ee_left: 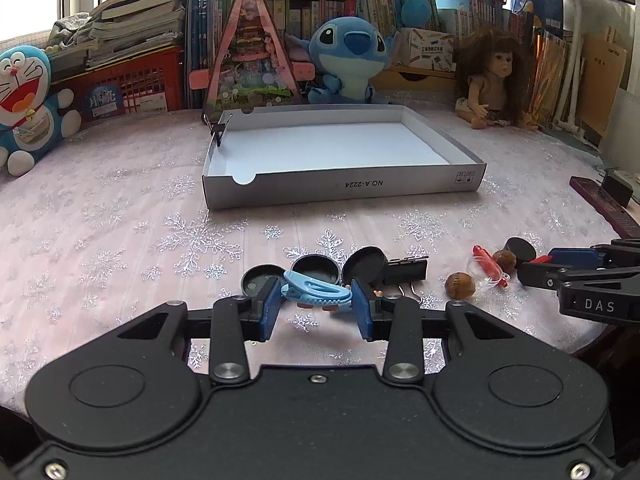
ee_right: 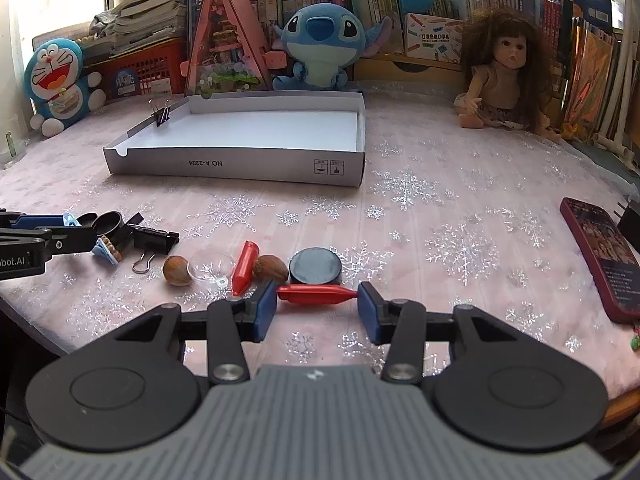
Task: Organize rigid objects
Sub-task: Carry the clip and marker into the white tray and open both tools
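On the pink snowflake cloth (ee_left: 120, 240), near edge: small hard items lie strewn, well short of the box.
Left gripper (ee_left: 316, 304): jaws set fairly wide, straddling the blue clip (ee_left: 316, 290); pads sit at its two ends. Whether they press it yet, cannot tell.
Right gripper (ee_right: 317, 300): jaws similarly wide, bracketing a red crayon-shaped piece (ee_right: 316, 294) lying crosswise between the pads; contact at the ends looks close, grip not confirmed.
Destination: the shallow white box (ee_left: 440, 182), well beyond the items, bare inside apart from one black binder clip (ee_left: 218, 130) pinched on its left wall.
Other loose pieces: black round lids (ee_left: 314, 268), a larger binder clip (ee_left: 406, 270), two walnuts (ee_right: 176, 270), a second red piece (ee_right: 245, 268), a clear plastic dome (ee_right: 210, 266), a black disc (ee_right: 316, 268).
Handling, blue clip: probably light, stiff plastic, smooth and curved; likely to squirt out if squeezed at the tips. Better taken across its flat mid-body.
Handling, red piece: light, rigid, tapered at one end; end-to-end hold may slip off the point. Across the thick barrel seems safer.
Risk: neighbouring lids sit touching the clip and may get dragged.
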A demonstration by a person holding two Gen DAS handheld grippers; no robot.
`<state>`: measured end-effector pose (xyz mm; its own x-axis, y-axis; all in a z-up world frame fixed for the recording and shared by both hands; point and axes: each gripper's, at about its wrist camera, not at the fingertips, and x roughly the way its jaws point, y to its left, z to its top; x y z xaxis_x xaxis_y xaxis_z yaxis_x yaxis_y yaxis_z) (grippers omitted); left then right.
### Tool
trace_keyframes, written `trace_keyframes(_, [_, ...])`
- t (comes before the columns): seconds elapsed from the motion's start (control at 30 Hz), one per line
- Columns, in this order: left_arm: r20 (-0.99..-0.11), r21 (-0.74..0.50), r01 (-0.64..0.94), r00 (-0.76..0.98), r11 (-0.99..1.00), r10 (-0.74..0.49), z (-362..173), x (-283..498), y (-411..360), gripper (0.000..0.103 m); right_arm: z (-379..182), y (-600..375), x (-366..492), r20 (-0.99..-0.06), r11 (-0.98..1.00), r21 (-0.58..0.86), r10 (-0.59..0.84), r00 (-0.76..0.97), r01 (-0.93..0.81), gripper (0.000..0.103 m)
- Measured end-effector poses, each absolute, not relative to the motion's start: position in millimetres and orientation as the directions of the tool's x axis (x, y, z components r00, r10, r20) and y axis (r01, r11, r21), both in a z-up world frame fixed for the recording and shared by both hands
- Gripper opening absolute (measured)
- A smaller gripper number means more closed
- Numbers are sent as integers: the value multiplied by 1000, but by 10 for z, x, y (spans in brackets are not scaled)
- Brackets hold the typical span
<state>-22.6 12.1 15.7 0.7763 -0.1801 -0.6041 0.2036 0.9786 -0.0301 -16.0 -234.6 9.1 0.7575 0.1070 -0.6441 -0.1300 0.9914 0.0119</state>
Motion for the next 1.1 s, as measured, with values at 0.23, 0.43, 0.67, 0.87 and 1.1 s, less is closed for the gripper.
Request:
trace_keyframes(0.23, [-586, -62, 181, 789, 981, -183, 217, -164, 85, 36, 175, -2350, -144, -620, 991, 13, 110, 777, -131, 50])
trace_keyframes(0.43, [-566, -74, 175, 803, 982, -186, 307, -36, 7, 36, 238, -2369, -27, -606, 994, 13, 95, 790, -109, 50])
trace_keyframes(0.67, [-577, -78, 156, 799, 985, -173, 382, 226, -41, 36, 337, -2404, 218, -598, 996, 42, 88, 797, -78, 50])
trace_keyframes(0.87, [-562, -60, 145, 813, 988, -153, 515, 525, -95, 36, 417, -2388, 525, -587, 995, 75, 92, 804, -59, 50])
trace_keyframes(1.1, [-573, -75, 141, 804, 987, -158, 622, 905, -127, 36, 538, -2409, 851, -571, 992, 115, 114, 813, -58, 50])
